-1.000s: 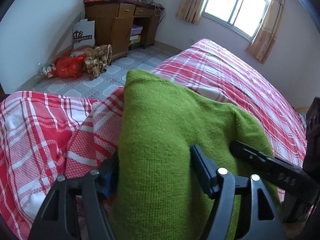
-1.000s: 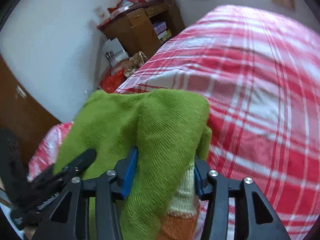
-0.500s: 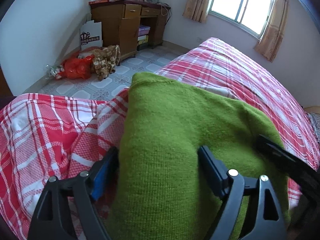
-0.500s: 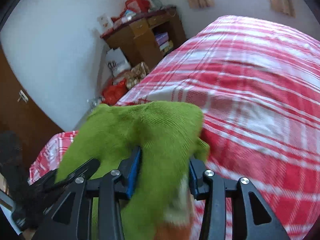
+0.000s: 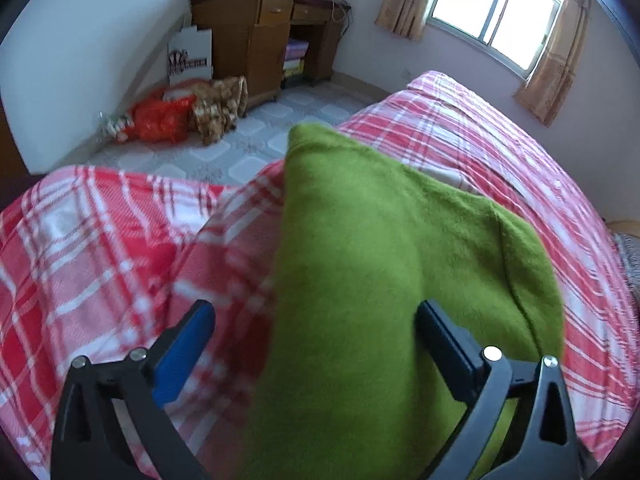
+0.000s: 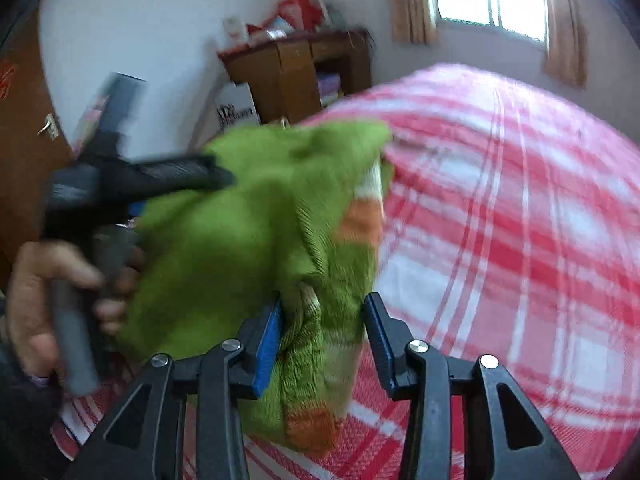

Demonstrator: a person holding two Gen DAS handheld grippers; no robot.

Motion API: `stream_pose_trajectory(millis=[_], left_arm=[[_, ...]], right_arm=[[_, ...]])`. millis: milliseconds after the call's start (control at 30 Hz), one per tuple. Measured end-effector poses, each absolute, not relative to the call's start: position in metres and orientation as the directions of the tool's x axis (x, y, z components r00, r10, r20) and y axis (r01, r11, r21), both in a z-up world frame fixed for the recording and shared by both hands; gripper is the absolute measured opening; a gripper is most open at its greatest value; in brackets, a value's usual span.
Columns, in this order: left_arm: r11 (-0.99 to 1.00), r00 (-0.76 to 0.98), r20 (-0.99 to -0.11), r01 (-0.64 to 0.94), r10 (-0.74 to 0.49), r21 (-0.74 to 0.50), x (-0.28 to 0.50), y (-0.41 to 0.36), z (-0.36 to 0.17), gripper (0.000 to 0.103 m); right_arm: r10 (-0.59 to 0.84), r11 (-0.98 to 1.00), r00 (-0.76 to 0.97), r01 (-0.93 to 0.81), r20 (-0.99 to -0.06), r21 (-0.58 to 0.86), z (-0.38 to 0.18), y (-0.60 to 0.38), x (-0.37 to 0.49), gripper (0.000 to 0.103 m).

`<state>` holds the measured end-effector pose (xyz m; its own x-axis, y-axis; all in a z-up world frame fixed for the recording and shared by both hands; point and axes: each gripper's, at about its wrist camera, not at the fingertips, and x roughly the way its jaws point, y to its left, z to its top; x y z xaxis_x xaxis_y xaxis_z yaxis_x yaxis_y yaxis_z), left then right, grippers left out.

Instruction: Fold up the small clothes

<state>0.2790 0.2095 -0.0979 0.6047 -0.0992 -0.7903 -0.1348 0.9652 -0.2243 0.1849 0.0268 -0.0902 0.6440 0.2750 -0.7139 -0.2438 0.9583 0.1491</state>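
Note:
A green knitted garment [image 5: 360, 272] with orange and white stripes [image 6: 362, 220] is held above the red plaid bed [image 5: 100, 248]. My left gripper [image 5: 316, 344] stands open; the cloth lies against its right finger and its left blue pad [image 5: 184, 352] is bare. My right gripper [image 6: 322, 336] is shut on a thick fold of the garment [image 6: 240, 248]. The left gripper also shows in the right wrist view [image 6: 132, 176], in a bare hand at the garment's left edge.
The plaid bed [image 6: 520, 240] spreads ahead and to the right. A wooden desk [image 5: 260, 40] stands at the far wall, with a red bag [image 5: 160, 120] and bundles on the tiled floor. A window with curtains [image 5: 496, 20] is at the back.
My left gripper's jaws have spread wide, and the cloth no longer fills the gap. My right gripper has lifted and swung the garment; the left gripper has drawn apart from it.

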Motion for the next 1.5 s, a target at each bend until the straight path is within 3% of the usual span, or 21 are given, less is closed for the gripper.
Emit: stream_pose_trajectory(millis=[233, 400, 567, 700, 767, 1000, 1133, 1333, 1500], left_arm=[[0.980, 0.674, -0.732, -0.058, -0.102, -0.190, 0.198, 0.203, -0.074, 0.101], [0.988, 0.625, -0.775, -0.045, -0.089, -0.150, 0.174, 0.183, -0.104, 0.101], [0.999, 0.639, -0.768, -0.041, 0.036, 0.012, 0.174, 0.165, -0.119, 0.101], [0.998, 0.627, -0.778, -0.058, 0.030, -0.009, 0.172, 0.166, -0.115, 0.100], [0.999, 0.638, -0.769, -0.053, 0.036, 0.003, 0.160, 0.167, -0.112, 0.100], [0.998, 0.695, -0.716, -0.024, 0.060, 0.061, 0.120, 0.154, -0.096, 0.100], [0.997, 0.714, -0.698, 0.005, 0.053, 0.082, 0.098, 0.145, -0.087, 0.100], [0.997, 0.733, -0.680, 0.022, 0.035, 0.075, 0.067, 0.143, -0.074, 0.100], [0.993, 0.763, -0.643, 0.010, 0.069, 0.119, 0.049, 0.136, -0.058, 0.103]], right_arm=[[0.351, 0.936, 0.626, -0.205, -0.697, 0.287, -0.105, 0.013, 0.190, 0.043], [0.368, 0.928, 0.623, -0.193, -0.691, 0.319, -0.104, 0.008, 0.189, 0.043], [0.363, 0.929, 0.629, -0.183, -0.688, 0.322, -0.104, 0.002, 0.178, 0.043], [0.308, 0.949, 0.644, -0.154, -0.701, 0.276, -0.102, 0.006, 0.168, 0.050], [0.261, 0.963, 0.652, -0.126, -0.711, 0.239, -0.096, 0.008, 0.159, 0.060], [0.202, 0.974, 0.687, -0.064, -0.698, 0.218, -0.083, 0.004, 0.098, 0.062], [0.139, 0.986, 0.691, -0.027, -0.710, 0.167, -0.077, 0.008, 0.073, 0.073], [0.122, 0.985, 0.676, 0.008, -0.727, 0.173, -0.071, 0.007, 0.046, 0.073], [0.054, 0.996, 0.663, 0.014, -0.747, 0.085, -0.061, 0.019, 0.021, 0.073]])
